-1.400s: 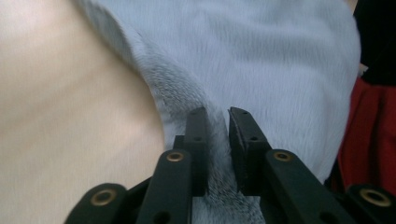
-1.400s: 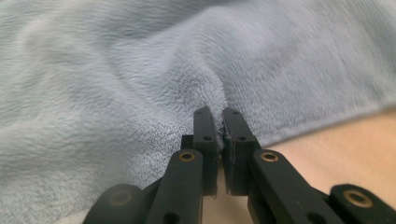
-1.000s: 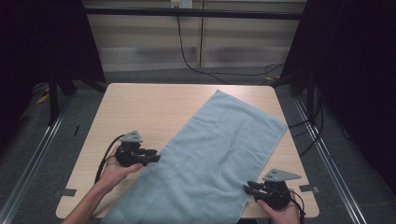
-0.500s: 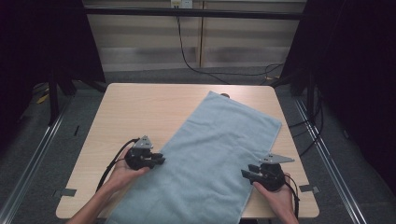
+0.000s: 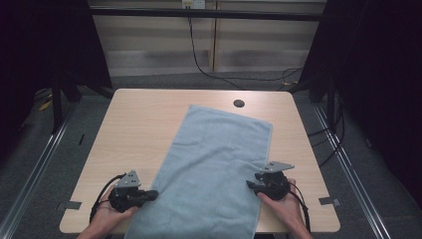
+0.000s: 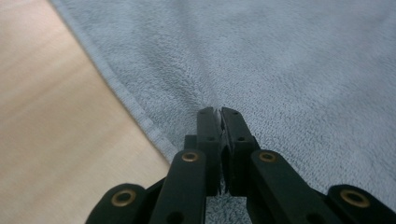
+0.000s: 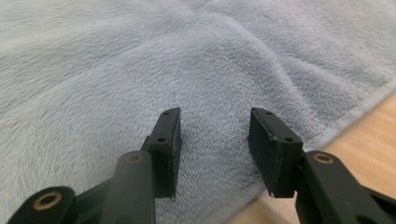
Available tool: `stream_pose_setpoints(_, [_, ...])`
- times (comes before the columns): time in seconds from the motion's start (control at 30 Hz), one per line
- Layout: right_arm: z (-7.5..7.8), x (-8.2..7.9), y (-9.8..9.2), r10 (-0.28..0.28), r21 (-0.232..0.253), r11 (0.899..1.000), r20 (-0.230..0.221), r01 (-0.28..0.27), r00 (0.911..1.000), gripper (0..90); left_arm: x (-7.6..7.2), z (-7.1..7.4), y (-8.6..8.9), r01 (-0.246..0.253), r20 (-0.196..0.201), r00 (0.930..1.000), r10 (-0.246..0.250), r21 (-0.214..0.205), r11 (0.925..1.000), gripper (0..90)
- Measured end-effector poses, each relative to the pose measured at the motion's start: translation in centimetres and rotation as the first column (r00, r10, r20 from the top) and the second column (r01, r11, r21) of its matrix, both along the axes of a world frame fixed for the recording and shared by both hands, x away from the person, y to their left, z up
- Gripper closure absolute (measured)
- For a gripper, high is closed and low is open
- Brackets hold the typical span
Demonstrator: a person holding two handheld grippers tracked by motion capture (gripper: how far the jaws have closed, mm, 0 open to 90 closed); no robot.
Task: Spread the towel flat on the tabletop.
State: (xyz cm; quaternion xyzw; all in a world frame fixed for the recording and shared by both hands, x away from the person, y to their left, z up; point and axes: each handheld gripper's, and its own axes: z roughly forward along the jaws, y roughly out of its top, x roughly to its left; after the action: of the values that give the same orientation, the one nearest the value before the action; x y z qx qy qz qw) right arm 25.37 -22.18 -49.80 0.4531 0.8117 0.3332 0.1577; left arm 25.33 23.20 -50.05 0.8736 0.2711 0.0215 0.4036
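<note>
High view: light blue towel lay flat, diagonal on wooden table; left gripper at its left edge near front, right gripper at its right edge.

Left gripper view: jaws had just been closing, now clenched on pinch of towel just inside hem.

Right gripper view: jaws released, about half apart, over bulging towel fold near hem, pads not pressing on it.

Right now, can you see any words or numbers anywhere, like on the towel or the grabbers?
There are none to read. The blue towel is plain, with no label or tag in sight. The wooden table is bare of print. The left gripper and the right gripper carry only brass rivets and screws, no lettering. A small pale fitting on the back wall is too small to make out any writing.
</note>
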Motion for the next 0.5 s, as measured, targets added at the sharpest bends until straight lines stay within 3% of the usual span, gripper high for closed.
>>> stream_pose_setpoints(0.2, [-0.2, 2.8, 1.7, 0.047, 0.017, 0.999, 0.007, -0.047, 0.9989, 63.9, -2.1, 0.1, 0.4, 0.023, -0.044, 0.9988, -0.024, -0.022, 0.9995, 86.3])
stream_pose_setpoints(0.27, [-0.3, 3.3, 2.3, 0.077, 0.025, 0.997, 0.014, -0.077, 0.9969, 63.6, -2.1, 0.2, 0.4, 0.023, -0.034, 0.9991, -0.024, -0.024, 0.9994, 82.8])
stream_pose_setpoints(0.37, [-0.2, 3.6, 3.1, 0.108, 0.054, 0.993, -0.011, -0.107, 0.9941, 62.0, -0.6, 1.3, -0.1, 0.034, 0.027, 0.9991, -0.033, -0.048, 0.9983, 78.5])
stream_pose_setpoints(0.5, [0.6, 3.9, 3.2, 0.128, 0.074, 0.989, -0.008, -0.127, 0.9917, 60.4, 3.8, 2.4, -1.4, -0.022, 0.068, 0.9973, 0.026, -0.053, 0.9984, 76.8])
